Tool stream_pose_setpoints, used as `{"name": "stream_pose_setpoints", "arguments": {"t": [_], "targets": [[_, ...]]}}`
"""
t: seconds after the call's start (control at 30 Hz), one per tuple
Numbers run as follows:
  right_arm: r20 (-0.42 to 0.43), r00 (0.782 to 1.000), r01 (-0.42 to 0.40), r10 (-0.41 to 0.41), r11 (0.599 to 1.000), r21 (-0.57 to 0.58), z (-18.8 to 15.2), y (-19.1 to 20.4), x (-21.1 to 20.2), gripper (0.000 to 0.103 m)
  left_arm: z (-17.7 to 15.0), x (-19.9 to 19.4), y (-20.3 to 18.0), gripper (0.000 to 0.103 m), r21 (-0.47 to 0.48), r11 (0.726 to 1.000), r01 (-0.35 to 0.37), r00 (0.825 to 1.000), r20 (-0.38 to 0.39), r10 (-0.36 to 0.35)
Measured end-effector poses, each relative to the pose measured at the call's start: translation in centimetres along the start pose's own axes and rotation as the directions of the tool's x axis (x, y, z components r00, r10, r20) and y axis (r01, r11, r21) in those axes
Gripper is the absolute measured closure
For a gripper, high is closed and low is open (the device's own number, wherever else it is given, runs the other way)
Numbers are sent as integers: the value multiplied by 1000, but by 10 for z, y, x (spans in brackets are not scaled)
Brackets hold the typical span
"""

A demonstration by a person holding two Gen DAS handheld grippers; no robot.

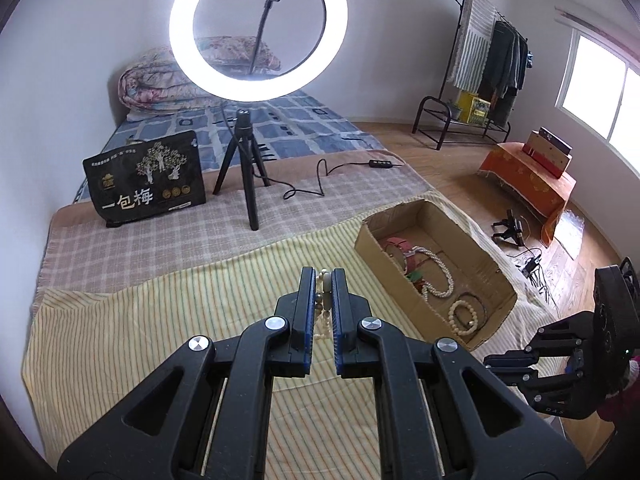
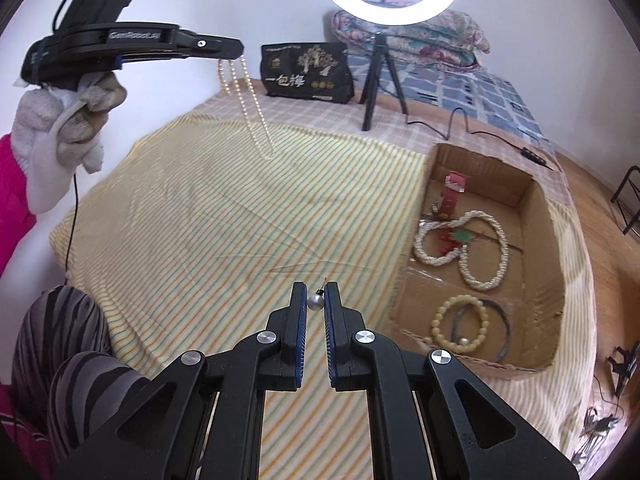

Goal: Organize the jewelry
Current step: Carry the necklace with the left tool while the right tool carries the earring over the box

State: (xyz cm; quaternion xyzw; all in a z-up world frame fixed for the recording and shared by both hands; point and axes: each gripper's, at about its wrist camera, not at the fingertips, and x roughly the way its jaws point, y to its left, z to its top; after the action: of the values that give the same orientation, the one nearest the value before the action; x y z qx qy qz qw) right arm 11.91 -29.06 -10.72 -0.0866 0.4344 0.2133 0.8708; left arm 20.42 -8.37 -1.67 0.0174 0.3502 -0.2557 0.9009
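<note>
My left gripper is shut on a long pearl necklace. In the right wrist view that left gripper hangs high at the upper left, and the pearl necklace dangles from it down to the striped cloth. My right gripper is shut on a single silvery pearl bead with a small dark stud on top, just left of the cardboard box. The box holds pearl strands, a cream bead bracelet, a dark bangle and a red watch.
A ring light on a tripod and a black printed bag stand at the far side of the bed, with a cable across the checked cloth. A gloved hand and a striped-legging knee are at the left.
</note>
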Motion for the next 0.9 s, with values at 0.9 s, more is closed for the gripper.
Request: {"name": "stream_pose_setpoints", "arguments": {"t": [0.9], "targets": [[50, 991, 117, -126, 982, 150, 13, -132, -27, 96, 36, 45, -137, 98, 86, 973, 215, 977, -24, -213]]}}
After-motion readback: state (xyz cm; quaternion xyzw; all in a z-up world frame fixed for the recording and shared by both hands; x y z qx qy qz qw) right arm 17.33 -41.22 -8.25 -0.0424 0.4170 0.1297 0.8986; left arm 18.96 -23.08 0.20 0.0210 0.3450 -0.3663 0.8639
